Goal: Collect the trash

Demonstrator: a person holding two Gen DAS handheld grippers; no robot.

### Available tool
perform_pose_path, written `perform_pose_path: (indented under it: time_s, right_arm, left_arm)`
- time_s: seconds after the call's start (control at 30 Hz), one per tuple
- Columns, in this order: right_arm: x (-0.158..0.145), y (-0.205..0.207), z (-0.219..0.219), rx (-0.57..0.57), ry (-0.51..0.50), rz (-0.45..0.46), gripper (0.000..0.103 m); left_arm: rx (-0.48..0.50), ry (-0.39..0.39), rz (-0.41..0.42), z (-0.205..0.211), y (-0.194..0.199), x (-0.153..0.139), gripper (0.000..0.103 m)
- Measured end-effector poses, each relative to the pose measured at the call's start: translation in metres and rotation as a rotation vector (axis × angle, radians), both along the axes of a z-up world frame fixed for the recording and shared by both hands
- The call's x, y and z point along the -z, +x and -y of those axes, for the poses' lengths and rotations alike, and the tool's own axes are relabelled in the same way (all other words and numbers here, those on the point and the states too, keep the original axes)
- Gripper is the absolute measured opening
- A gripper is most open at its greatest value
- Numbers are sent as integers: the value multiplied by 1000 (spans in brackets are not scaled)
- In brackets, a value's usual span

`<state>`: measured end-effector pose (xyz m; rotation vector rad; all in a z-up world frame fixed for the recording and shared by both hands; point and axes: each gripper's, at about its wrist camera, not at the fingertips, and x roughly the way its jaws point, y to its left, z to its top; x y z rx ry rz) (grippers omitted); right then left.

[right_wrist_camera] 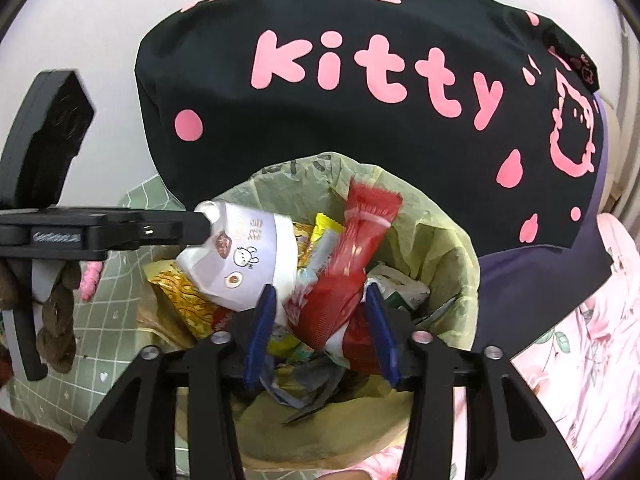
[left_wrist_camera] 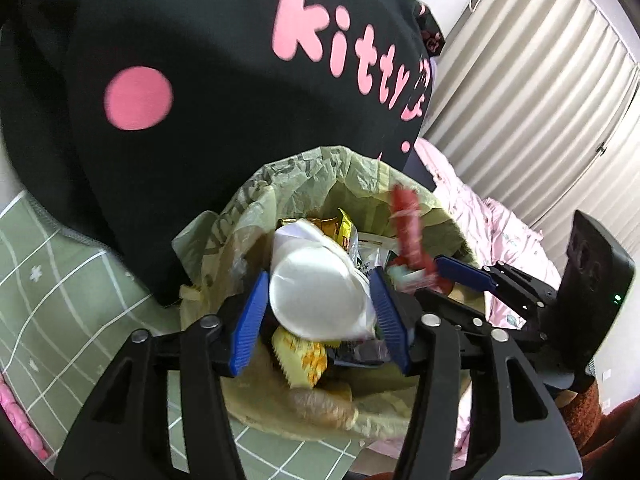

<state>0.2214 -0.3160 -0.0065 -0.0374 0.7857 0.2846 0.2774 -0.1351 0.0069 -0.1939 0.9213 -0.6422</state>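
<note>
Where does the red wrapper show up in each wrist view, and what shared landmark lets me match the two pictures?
Left wrist: red wrapper right of centre, over the bin, just beyond the right gripper entering from the right.
Right wrist: red wrapper at centre, between the right gripper's blue fingers.
Shared landmark: the green bin liner under the black "kitty" cloth.

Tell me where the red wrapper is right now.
The red wrapper sits between the right gripper fingers, over the lined bin, right of the white cup.
</note>
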Motion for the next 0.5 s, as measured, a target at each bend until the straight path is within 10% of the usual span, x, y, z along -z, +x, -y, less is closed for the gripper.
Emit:
perform_pose_path:
  time_s: [0.5]
  right_arm:
    - [-29, -88, -67, -25, 1, 120, 54]
  left_arm:
    - [-298, 106, 178, -106, -142, -25, 76]
